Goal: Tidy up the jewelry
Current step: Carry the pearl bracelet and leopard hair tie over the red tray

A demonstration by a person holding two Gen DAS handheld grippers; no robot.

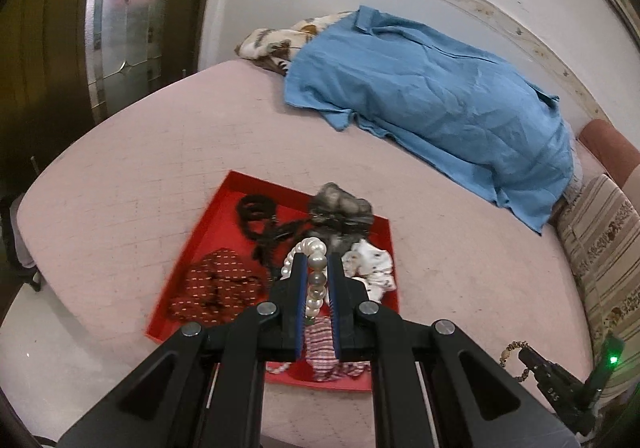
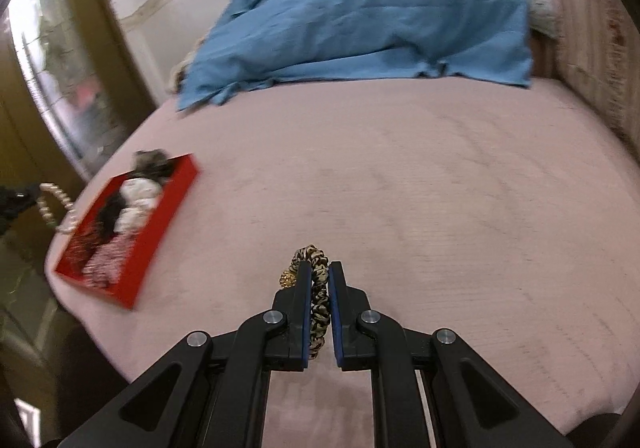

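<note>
The left gripper [image 1: 317, 268] is clamped tight on a pearl bracelet [image 1: 316, 272], holding it above the red tray [image 1: 208, 224] on the pink bed [image 1: 120, 176]. Over on the right, the right gripper [image 2: 320, 280] pinches a leopard-print scrunchie [image 2: 319, 300] over bare bedding, the tray well off to its left. A blue shirt [image 1: 432, 96] sprawls at the far side.
</note>
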